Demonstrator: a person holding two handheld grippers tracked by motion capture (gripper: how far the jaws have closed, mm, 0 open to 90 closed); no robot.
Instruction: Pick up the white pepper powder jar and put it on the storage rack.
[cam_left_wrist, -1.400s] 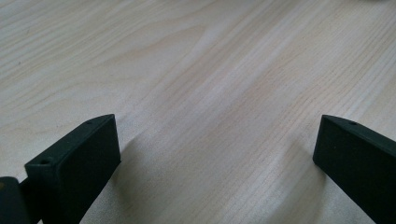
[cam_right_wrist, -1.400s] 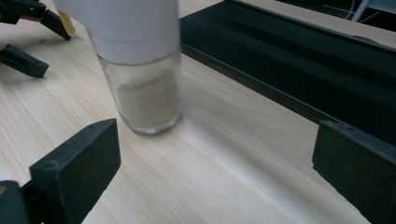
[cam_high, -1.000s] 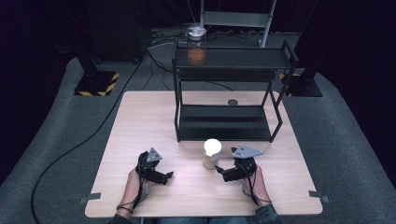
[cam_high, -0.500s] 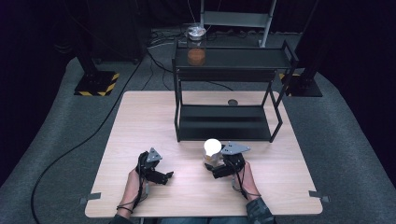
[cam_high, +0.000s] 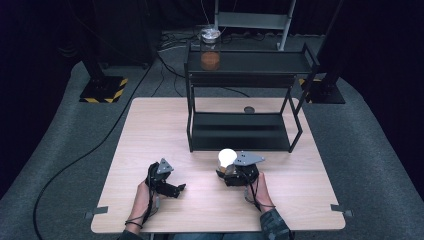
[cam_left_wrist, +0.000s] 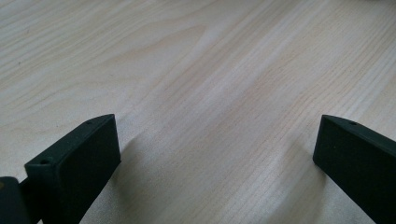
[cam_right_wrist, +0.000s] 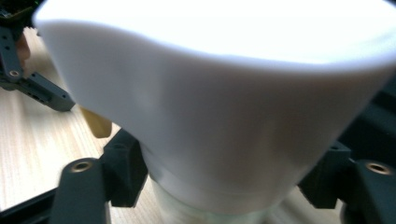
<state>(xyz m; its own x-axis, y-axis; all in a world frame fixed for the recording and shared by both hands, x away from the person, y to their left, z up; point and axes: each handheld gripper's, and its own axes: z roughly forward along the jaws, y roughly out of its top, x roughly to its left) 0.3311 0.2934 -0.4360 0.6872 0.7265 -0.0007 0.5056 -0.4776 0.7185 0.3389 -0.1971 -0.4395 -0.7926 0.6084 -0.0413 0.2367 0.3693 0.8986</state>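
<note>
Item: white frosted-glass light bulb (cam_high: 227, 157), neck pinched by right gripper (cam_high: 226, 172); left gripper (cam_high: 181, 188) spread, idle; risk: smooth neck slipping, bulb toppling onto pale wooden desk (cam_high: 150, 130).

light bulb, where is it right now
In the high view the light bulb stands near the table's front middle, just before the black shelf rack, with the right gripper shut on its base.
</note>
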